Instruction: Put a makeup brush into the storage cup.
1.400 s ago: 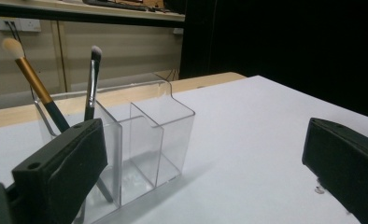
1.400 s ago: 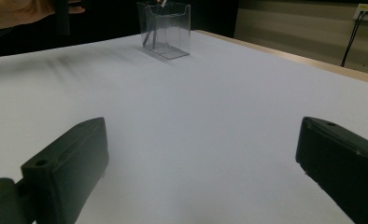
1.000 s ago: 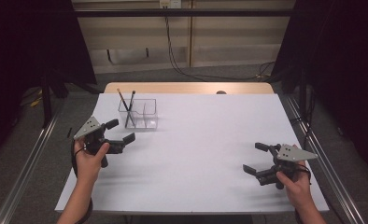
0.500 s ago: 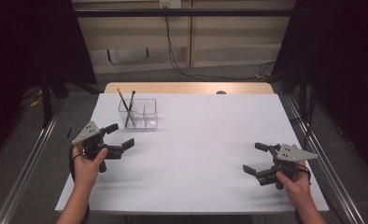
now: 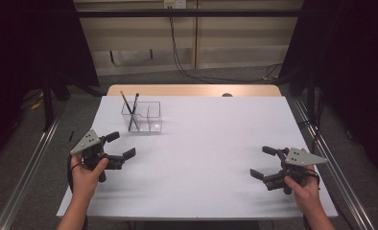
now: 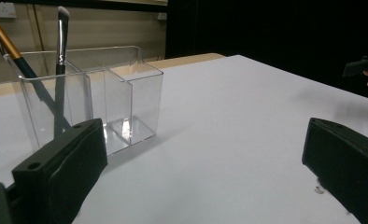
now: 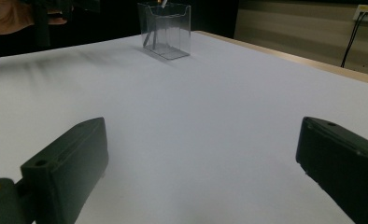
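Risk-wise, my left gripper (image 5: 121, 145), jaws wide open like the right gripper (image 5: 265, 162), could tip the clear organizer (image 5: 141, 117) grabbing a brush (image 5: 134, 110).

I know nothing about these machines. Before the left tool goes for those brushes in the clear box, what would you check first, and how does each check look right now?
1. Left tool open: ok, jaws wide apart.
2. Left tool empty: ok.
3. Two brushes upright in the clear box, end compartment: ok.
4. Bare table between left tool and box: ok.
5. Right tool far off, open, empty: ok.
6. Box fixed to table: cannot tell.
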A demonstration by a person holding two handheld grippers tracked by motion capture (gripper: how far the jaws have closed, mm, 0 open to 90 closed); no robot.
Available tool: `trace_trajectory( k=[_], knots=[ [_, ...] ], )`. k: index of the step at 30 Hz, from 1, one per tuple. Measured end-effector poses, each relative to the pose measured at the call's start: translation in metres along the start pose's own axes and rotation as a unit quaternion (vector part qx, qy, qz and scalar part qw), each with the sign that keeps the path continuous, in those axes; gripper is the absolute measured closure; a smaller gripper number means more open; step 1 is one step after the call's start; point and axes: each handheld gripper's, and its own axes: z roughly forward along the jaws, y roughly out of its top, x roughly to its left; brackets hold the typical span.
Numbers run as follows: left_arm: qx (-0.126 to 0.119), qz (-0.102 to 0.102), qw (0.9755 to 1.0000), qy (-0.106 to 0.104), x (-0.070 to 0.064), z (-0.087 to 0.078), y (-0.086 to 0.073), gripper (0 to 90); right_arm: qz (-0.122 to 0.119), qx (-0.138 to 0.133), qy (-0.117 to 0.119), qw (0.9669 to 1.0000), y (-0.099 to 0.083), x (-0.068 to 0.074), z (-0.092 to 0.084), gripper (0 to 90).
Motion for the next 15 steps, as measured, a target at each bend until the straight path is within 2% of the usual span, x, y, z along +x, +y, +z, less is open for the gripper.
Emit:
trace_trajectory(
  k=[15],
  knots=[
    [0.003,0.003,1.0000,0.008,-0.001,-0.019,-0.007,0.0,0.000,0.000,0.000,1.0000,0.000,0.000,0.000,1.7]
  ],
)
